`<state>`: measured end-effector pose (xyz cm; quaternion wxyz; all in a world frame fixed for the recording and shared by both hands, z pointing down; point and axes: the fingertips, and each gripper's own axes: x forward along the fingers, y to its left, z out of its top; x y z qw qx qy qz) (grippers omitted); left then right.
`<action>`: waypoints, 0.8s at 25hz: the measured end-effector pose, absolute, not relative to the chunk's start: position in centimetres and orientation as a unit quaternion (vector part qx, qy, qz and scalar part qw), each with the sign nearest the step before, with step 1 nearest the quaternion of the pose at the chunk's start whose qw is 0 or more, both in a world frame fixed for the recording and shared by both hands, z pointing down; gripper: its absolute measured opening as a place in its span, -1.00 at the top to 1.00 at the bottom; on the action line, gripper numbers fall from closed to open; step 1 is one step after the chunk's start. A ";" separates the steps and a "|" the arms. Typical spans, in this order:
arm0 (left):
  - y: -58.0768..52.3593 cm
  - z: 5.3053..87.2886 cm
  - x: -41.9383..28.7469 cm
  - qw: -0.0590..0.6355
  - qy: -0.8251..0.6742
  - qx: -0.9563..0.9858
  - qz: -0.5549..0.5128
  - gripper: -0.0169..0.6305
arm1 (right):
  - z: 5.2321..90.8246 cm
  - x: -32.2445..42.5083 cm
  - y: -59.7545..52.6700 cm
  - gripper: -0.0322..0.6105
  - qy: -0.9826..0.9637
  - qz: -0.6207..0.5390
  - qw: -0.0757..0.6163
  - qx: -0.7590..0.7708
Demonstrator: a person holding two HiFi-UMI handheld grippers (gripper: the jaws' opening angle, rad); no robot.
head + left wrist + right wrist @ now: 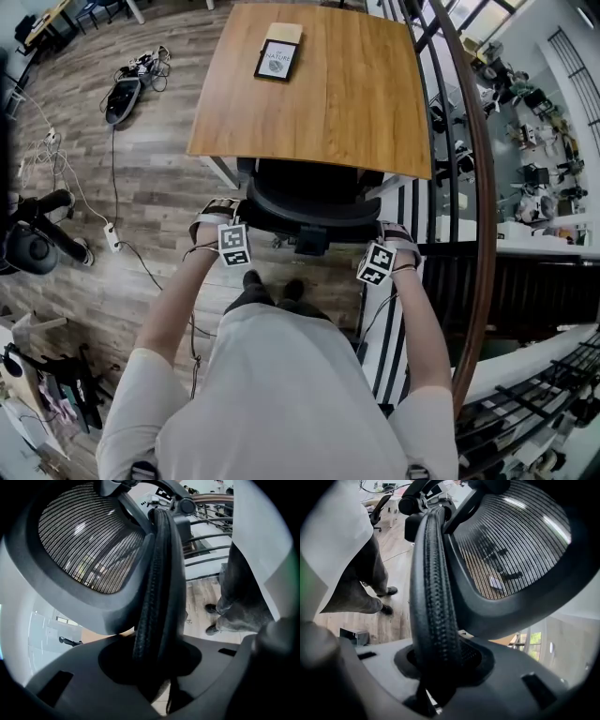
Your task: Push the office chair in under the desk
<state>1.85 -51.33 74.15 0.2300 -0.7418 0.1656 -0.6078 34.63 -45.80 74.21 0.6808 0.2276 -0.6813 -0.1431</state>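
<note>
1. Office chair [309,202] sits mid-frame, seat partly under the desk [356,94]; bulky, probably rolls easily.
2. Your left gripper [154,667] clamps the backrest's padded rim [157,573], a firm hold.
3. Your right gripper [440,667] clamps the opposite rim [433,583].

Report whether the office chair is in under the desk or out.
Mostly in: the chair seat is hidden beneath the desk; only its backrest shows at the edge.
</note>
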 end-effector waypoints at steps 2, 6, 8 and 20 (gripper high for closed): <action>-52.5 74.1 1.9 0.232 0.165 -0.743 -0.606 0.58 | 74.2 34.6 -46.8 0.55 -0.680 -0.141 0.682 0.230; -54.4 74.2 2.1 0.234 0.159 -0.744 -0.605 0.58 | 74.4 34.7 -48.4 0.55 -0.681 -0.133 0.681 0.233; -55.0 74.0 2.2 0.234 0.157 -0.745 -0.605 0.58 | 74.2 34.8 -48.9 0.55 -0.681 -0.134 0.680 0.235; -60.6 73.6 3.5 0.239 0.163 -0.747 -0.599 0.57 | 73.7 36.1 -54.2 0.54 -0.678 -0.128 0.680 0.248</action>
